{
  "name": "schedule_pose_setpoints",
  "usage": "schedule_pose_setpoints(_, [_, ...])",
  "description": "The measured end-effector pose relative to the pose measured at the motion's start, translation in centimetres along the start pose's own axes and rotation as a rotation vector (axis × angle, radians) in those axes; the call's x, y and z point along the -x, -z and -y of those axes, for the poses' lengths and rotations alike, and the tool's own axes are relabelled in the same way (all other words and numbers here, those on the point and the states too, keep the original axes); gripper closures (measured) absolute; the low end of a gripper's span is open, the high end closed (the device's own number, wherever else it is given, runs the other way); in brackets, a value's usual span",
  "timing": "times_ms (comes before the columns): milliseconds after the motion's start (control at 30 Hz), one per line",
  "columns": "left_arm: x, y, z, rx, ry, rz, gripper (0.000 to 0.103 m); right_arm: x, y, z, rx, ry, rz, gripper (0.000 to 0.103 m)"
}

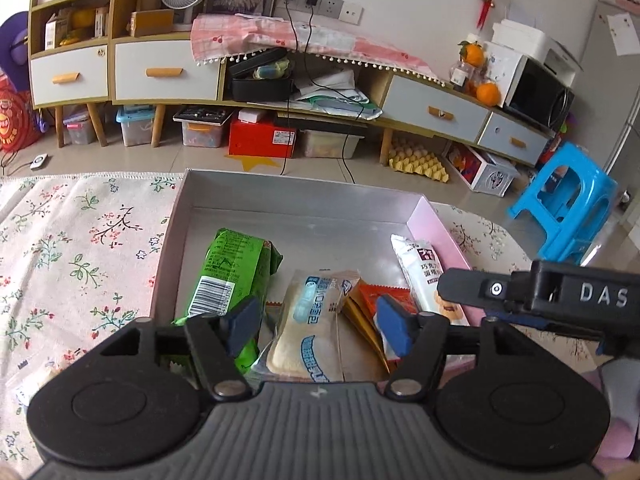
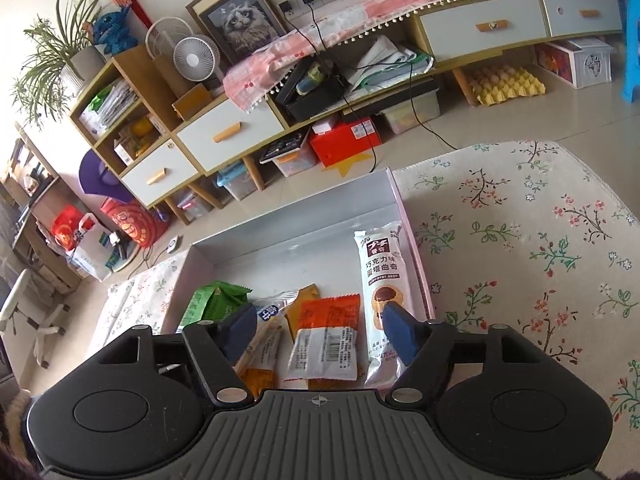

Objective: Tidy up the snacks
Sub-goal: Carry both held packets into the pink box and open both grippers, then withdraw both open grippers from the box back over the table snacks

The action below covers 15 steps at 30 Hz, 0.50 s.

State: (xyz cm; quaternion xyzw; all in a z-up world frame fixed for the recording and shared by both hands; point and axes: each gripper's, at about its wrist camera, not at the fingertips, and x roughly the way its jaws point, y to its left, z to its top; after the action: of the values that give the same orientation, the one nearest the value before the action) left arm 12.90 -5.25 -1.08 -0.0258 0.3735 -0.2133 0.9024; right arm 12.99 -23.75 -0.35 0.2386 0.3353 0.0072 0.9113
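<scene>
Since five packets already lie in the box (image 1: pixel 304 204), the sorting looks well advanced. From the left wrist, the left gripper (image 1: pixel 318 326) hangs with jaws apart and empty over the box's near end, above the white bread packet (image 1: pixel 308 320), with the green packet (image 1: pixel 228 276) to its left; "DAS" reads on the right gripper's body (jaws unseen here).

From the right wrist, the right gripper (image 2: pixel 320 334) is spread wide over the orange packet (image 2: pixel 326 332), gripping nothing; the cookie packet (image 2: pixel 382 280) along the box's right wall carries Chinese print. Next likely needs another snack, or tidier rows.

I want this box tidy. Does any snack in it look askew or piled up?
Yes. The orange packet lies overlapping the yellow packet mid-box, while the cookie pack lies straight along the box's right wall.
</scene>
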Motion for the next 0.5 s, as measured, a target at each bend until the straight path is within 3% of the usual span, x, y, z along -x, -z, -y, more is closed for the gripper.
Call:
schedule_pose_setpoints(267, [1.4,0.6,0.5,-0.046,0.023,-0.009,0.024,1.2,0.2,-0.3,0.023,-0.017,-0.013,0.026])
schedule_pose_setpoints(500, [3.0,0.7,-0.6,0.004,0.044,-0.023,0.017,2.7,0.7,-0.7,0.065,-0.031,-0.029,0.022])
